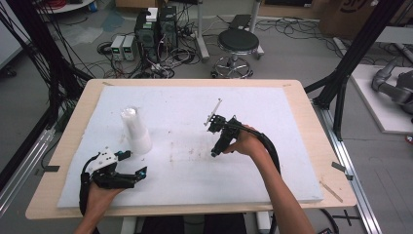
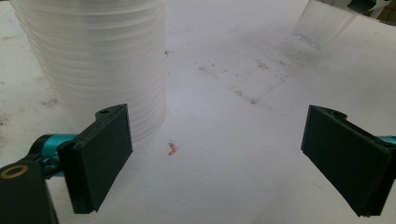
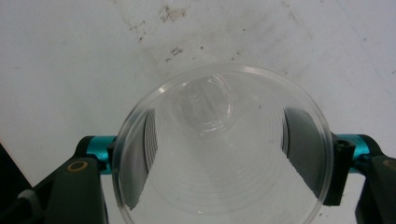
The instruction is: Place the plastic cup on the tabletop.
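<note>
Right gripper (image 3: 222,154) clamped around a single clear plastic cup (image 3: 219,149), pads pressed against opposite sides of the cup wall, mouth of the cup facing the riding camera and its small round base seen through the wall toward the white foam mat (image 3: 70,56). Seen from the high view, the right gripper (image 1: 217,146) pointed downward over the middle of the mat (image 1: 195,175), right of centre, gripped by the right hand (image 1: 246,144); cup itself hard to make out there. In the left gripper view, the same cup (image 2: 324,21) visible at the top right edge, tilted, just above the stained mat surface.

Left gripper (image 1: 131,170) resting low near the front left corner of the mat, jaws spread wide with nothing between them, held by the left hand (image 1: 97,197). Stack of clear plastic cups (image 1: 135,130) standing upside down just beyond it, close to the left jaw in the left gripper view (image 2: 93,65) but not touched. Small orange scrap (image 2: 173,149) lying on the mat between the spread jaws.
</note>
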Motion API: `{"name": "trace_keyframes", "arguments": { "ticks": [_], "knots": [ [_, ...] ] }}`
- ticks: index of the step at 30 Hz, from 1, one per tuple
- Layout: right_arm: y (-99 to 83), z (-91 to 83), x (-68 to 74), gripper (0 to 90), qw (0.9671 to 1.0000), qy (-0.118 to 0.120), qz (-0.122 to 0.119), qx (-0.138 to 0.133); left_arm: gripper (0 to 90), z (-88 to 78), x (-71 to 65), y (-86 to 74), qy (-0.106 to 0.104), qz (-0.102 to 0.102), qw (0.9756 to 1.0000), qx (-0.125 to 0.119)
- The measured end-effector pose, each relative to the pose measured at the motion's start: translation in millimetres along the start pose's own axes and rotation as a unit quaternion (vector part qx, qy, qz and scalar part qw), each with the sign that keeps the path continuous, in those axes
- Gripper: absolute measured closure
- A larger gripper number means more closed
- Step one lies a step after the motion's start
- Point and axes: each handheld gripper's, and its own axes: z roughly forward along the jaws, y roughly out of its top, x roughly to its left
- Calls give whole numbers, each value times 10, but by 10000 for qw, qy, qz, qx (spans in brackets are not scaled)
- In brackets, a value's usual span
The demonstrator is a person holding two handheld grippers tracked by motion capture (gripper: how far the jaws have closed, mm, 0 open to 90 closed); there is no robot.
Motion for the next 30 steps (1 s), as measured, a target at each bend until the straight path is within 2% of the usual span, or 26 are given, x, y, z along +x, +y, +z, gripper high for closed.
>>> {"name": "trace_keyframes", "arguments": {
  "ticks": [8, 15, 30],
  "knots": [
    [36, 47, 26, 267, 9999, -62, -93, 71, 86, 3, -4, 0, -3, 10, 10000, -4],
    [73, 133, 61, 267, 9992, -241, -182, 250, 86, 2, -3, -1, 0, -6, 10000, -11],
    [112, 170, 89, 242, 9990, -301, -275, 168, 86, 2, -3, -1, -21, -11, 10000, -19]
  ]
}}
